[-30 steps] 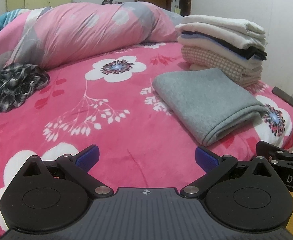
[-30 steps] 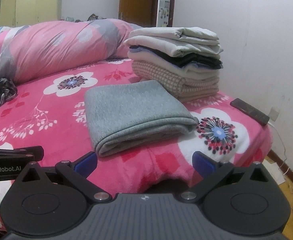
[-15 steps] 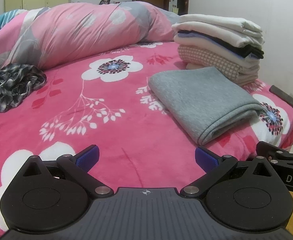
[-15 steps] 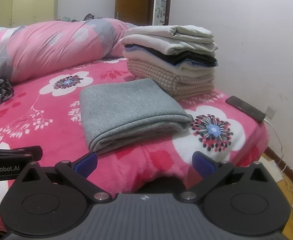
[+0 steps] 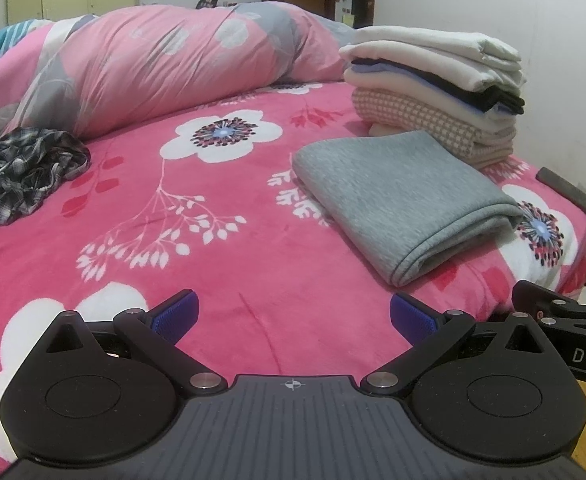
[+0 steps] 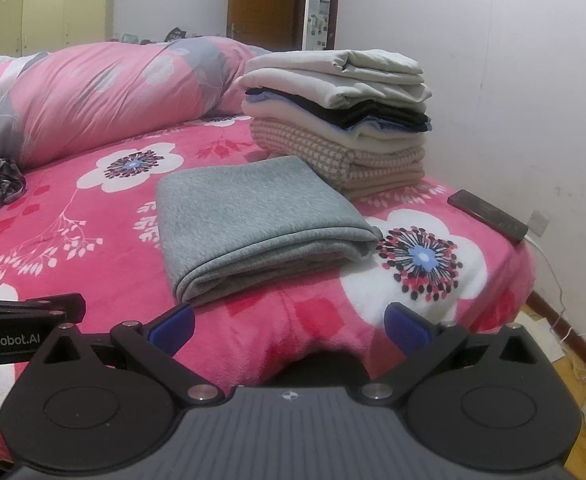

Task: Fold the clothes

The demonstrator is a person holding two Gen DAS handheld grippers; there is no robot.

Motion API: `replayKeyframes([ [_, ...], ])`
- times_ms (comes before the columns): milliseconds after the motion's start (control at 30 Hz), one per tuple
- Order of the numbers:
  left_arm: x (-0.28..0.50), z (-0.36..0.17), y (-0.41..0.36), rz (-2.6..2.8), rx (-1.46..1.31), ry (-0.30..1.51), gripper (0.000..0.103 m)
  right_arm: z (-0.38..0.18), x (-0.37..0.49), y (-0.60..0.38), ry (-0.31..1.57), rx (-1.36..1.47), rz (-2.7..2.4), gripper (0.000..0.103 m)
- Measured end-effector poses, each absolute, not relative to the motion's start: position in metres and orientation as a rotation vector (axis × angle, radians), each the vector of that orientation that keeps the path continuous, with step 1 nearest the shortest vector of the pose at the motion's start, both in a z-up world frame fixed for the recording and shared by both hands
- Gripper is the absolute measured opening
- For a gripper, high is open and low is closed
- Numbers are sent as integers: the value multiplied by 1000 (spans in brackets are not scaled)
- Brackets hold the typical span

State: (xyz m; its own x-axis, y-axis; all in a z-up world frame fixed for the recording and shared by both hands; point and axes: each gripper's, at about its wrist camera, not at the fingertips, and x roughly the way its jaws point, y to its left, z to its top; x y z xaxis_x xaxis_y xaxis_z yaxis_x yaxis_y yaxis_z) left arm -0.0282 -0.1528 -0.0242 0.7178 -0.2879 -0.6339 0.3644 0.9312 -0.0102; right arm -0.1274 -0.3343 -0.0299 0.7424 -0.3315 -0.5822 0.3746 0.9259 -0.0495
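Pink floral bed (image 5: 221,240): grey garment (image 6: 253,220) lies folded near the right edge, beside the far folded stack (image 6: 337,120); crumpled plaid shirt (image 5: 21,172) at left remains. Both grippers' jaws wide, empty.

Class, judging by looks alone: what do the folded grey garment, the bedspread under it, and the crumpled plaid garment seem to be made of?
Folded grey garment: probably knit fleece or sweatshirt jersey; matte, heathered, thick rolled edges. Floral bedspread: likely plush polyester fleece; soft nap, slight sheen. Plaid garment: seemingly thin woven cloth, perhaps cotton; it crumples into fine creases.
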Motion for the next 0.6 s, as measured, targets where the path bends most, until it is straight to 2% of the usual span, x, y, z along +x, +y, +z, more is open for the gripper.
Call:
replayKeyframes([
  [367,-28,-27,-154,-360,127,684,103,-31,-129,-338,616,73,-398,103],
  [600,-20,-33,-150,-370,119,668,103,-28,-130,-354,532,116,-394,103],
])
